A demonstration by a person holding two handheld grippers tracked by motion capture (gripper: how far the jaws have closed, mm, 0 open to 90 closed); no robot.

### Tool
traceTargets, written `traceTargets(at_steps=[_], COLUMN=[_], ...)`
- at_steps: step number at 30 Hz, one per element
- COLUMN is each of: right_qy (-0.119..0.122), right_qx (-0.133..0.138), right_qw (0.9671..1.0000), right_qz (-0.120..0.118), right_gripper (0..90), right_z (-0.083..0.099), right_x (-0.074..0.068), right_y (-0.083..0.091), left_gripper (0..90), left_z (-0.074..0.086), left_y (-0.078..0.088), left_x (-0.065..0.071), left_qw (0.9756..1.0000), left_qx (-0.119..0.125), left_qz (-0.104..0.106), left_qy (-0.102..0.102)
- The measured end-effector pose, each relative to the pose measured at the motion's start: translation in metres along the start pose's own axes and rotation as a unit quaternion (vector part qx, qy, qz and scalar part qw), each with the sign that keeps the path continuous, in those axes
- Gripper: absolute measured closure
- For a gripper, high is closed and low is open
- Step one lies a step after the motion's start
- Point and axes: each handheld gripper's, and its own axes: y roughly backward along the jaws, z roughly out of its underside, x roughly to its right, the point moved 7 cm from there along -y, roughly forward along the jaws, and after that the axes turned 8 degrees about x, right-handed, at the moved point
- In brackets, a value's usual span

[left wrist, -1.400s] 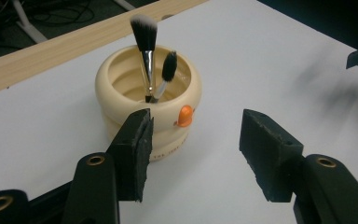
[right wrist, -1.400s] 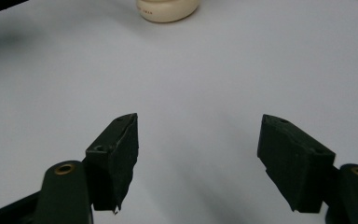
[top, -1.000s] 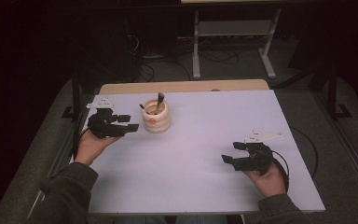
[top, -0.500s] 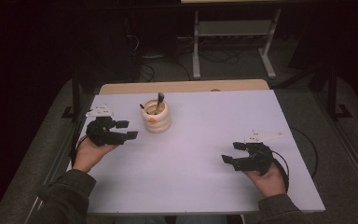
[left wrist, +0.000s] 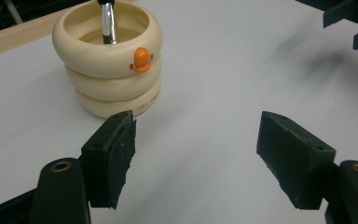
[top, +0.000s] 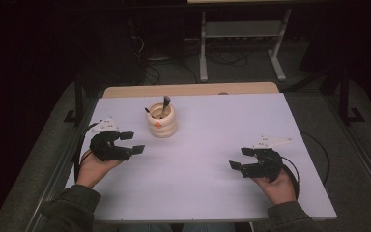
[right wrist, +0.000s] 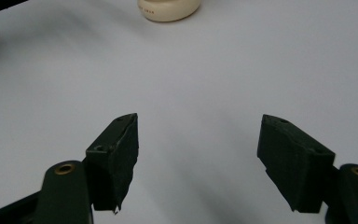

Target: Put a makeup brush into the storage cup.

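Both hand-held grippers, left (top: pixel 130 142) and right (top: pixel 240 158), gape wide, empty. The holder (top: pixel 162 122) looks rigid, smooth, likely fragile; grip its ribbed waist.

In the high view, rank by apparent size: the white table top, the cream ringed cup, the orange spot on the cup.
1. White table top, by far the largest.
2. Cream ringed cup, which stands on the table top's far left part.
3. Orange spot, a small dot on the cup's side.

Upright cream ringed cup (top: pixel 162 122), far-left tabletop
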Motion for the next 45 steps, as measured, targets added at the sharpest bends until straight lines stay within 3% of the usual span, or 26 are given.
traceTargets(at_steps=[3,5,10,15,17,19,23,25,27,28,30,31,32,37,42,45], right_qy=[0.0,-0.002,0.005,0.002,0.006,0.005,0.008,0.006,0.008,0.01,0.009,0.007,0.012,0.019,0.007,0.018], right_qx=[0.001,0.0,0.007,0.009,0.012,0.014,0.008,0.01,0.011,0.013,0.013,0.012,0.01,0.003,0.011,0.006], right_qw=[1.0,1.0,1.0,1.0,0.9999,0.9999,0.9999,0.9999,0.9999,0.9999,0.9999,0.9999,0.9999,0.9998,0.9998,0.9998], right_qz=[0.002,0.002,0.002,0.002,0.001,0.002,0.0,-0.004,-0.002,-0.005,-0.004,-0.005,-0.006,-0.01,-0.016,-0.011], right_gripper=[27.7,27.7,27.4,27.1,27.1,25.9,25.2,25.0,24.9,25.0,24.7,24.6,24.6,23.8,23.9,23.9], right_z=[0.0,0.0,-0.003,-0.002,-0.001,-0.001,0.003,0.003,0.004,0.004,0.007,0.009,0.012,0.015,0.016,0.015], right_x=[0.001,0.0,0.001,0.002,0.001,0.001,-0.001,-0.002,-0.003,-0.003,-0.004,-0.005,-0.005,-0.01,-0.011,-0.012], right_y=[0.001,0.001,0.004,0.005,0.005,0.005,0.004,0.005,0.006,0.007,0.009,0.009,0.009,0.01,0.011,0.011], left_gripper=[26.9,25.1,24.7,24.3,24.4,24.5,24.6,24.4,24.2,24.5,23.9,23.9,24.2,23.7,23.3,23.3], left_z=[0.005,0.008,0.015,0.035,0.041,0.05,0.054,0.053,0.051,0.05,0.049,0.049,0.051,0.056,0.059,0.061], left_y=[0.001,0.0,0.0,-0.003,-0.003,-0.003,0.0,0.002,0.004,0.006,0.008,0.009,0.009,0.008,0.01,0.01], left_x=[0.004,0.005,0.015,0.024,0.029,0.03,0.035,0.037,0.041,0.041,0.044,0.045,0.043,0.041,0.041,0.041], left_qw=[1.0,0.9999,0.9999,0.9984,0.999,0.998,0.9994,0.9994,0.9998,0.9996,0.9999,0.9998,0.9995,0.9998,0.9997,0.9997], left_qx=[0.001,-0.006,-0.007,-0.042,-0.031,-0.05,-0.029,-0.023,-0.016,-0.01,-0.002,0.004,-0.003,0.0,0.006,-0.001], left_qz=[0.002,-0.006,-0.002,0.001,0.005,-0.005,-0.004,-0.012,-0.005,-0.018,-0.006,-0.01,-0.018,-0.013,-0.017,-0.016], left_qy=[0.004,-0.008,-0.012,-0.036,-0.033,-0.039,-0.017,-0.021,-0.015,-0.022,-0.012,-0.016,-0.025,-0.014,-0.015,-0.018])
